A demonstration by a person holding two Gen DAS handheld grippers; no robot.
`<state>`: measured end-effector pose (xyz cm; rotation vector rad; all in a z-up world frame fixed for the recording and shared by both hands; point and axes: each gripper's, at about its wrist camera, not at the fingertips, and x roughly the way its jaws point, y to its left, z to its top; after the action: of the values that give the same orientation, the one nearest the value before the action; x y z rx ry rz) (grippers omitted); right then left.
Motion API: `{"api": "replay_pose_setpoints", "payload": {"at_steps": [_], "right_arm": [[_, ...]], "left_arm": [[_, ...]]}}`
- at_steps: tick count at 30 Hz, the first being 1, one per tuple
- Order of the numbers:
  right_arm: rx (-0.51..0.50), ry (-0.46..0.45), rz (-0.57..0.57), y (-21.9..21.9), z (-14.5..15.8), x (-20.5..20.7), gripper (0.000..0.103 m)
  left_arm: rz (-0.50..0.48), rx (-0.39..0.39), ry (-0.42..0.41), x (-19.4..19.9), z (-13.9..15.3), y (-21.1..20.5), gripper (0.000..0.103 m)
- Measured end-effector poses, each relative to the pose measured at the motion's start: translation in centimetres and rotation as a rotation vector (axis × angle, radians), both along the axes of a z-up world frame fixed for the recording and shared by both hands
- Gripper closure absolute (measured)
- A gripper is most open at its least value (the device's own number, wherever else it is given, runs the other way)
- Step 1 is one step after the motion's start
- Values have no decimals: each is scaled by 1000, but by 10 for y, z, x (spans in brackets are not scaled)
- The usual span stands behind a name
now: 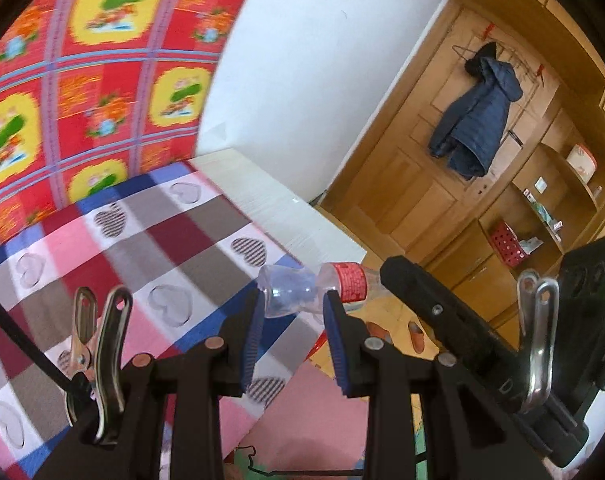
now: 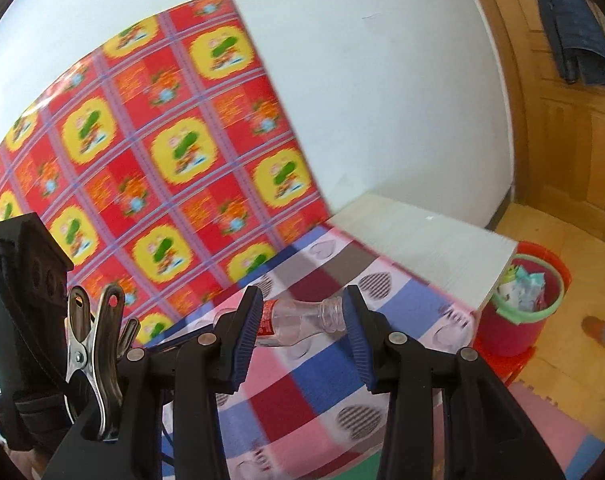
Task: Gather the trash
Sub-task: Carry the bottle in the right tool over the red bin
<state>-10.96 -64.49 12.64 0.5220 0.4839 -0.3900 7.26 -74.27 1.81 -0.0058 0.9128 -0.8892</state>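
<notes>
While both grippers' jaws clench it crosswise, the plastic bottle (image 1: 314, 286) spans from the left gripper (image 1: 292, 312) to the right gripper (image 2: 300, 322).

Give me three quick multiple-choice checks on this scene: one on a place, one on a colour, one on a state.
1. Where is the bucket?
A. on the bed
B. on a shelf
C. on the floor by the bed's end

2. What colour is the bottle's label?
A. red
B. blue
C. green

3. The bottle is
A. lying on the bed
B. held by both grippers
C. in the bucket

Answers:
1. C: the bucket stands on the floor.
2. A: the label is red.
3. B: the left gripper and right gripper clamp the bottle.
</notes>
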Motion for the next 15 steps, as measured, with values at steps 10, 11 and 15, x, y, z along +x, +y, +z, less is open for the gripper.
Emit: {"api": "replay_pose_setpoints", "payload": {"at_steps": [10,11,15], "right_arm": [[-5,3,-59,-79,5,12,60],[-7,0,-67,-85,5,12,60],[3,-9,-100,-111,6,12,60]], "left_arm": [[-71,11,5,30,-1,-84,73],[-78,13,10,33,-2,-92,73],[-109,17,16,37,-3,-117,73]]}}
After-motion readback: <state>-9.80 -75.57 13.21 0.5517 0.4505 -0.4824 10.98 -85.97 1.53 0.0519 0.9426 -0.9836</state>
